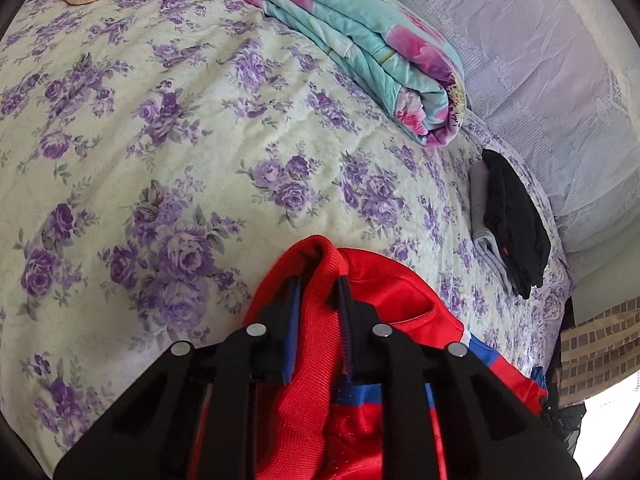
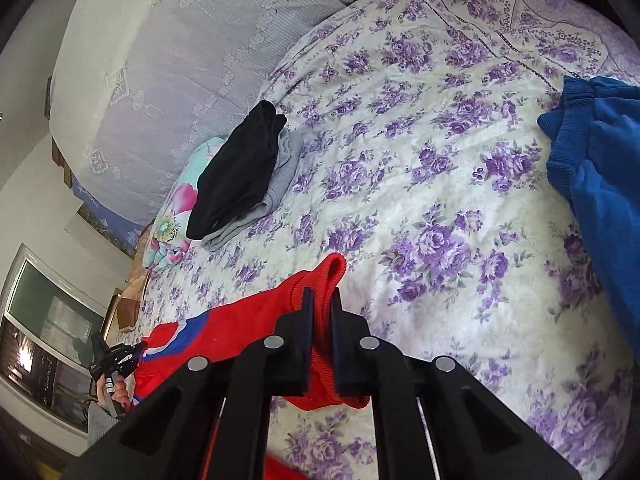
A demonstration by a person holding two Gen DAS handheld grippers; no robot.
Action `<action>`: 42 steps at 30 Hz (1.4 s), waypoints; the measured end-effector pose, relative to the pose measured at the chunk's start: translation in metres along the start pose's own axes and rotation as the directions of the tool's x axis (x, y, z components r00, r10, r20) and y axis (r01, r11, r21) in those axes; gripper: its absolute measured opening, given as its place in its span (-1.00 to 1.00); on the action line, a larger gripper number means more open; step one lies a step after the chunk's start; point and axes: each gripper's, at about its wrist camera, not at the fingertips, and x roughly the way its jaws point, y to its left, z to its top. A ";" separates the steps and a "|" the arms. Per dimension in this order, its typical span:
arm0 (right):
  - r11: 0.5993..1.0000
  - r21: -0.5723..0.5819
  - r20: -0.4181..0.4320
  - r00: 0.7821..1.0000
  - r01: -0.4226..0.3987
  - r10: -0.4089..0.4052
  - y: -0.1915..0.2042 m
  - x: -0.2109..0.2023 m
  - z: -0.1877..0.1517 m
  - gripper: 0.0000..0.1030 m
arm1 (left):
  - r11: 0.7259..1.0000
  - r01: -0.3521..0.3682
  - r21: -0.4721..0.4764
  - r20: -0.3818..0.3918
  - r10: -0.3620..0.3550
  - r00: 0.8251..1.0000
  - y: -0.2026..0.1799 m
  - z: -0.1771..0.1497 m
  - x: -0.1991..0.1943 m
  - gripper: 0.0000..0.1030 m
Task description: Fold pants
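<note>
On floral bedspread [image 1: 160, 120], both jaws clamp red pants [image 1: 312, 320]

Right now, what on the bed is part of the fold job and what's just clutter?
In the job:
red pants
left tongs, shut on the red knit
right tongs, shut on the red cuff

Lying about:
black and grey folded clothes
blue garment
floral quilt

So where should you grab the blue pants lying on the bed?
Grab the blue pants by the ribbed band at the top. It is thick, bunched and turned toward the open bedspread, so a claw can come in low from that side. Both claws are busy: the left claw and right claw are shut on the red pants.
</note>
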 end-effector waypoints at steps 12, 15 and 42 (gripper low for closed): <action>0.996 -0.091 0.227 0.973 -0.017 0.037 0.035 -0.110 0.009 -0.93 | 0.986 0.133 0.103 0.202 -0.152 0.967 -0.037 -0.012 -0.085 -0.93; 0.999 -0.050 0.167 0.986 0.020 -0.011 0.014 -0.080 0.027 -0.93 | 0.988 0.122 0.096 0.192 -0.139 0.972 -0.040 0.001 -0.069 -0.93; 0.993 -0.118 0.123 0.992 -0.003 0.018 0.028 -0.042 0.032 -0.88 | 0.980 0.177 0.093 0.253 -0.195 0.948 -0.041 0.001 -0.080 -0.93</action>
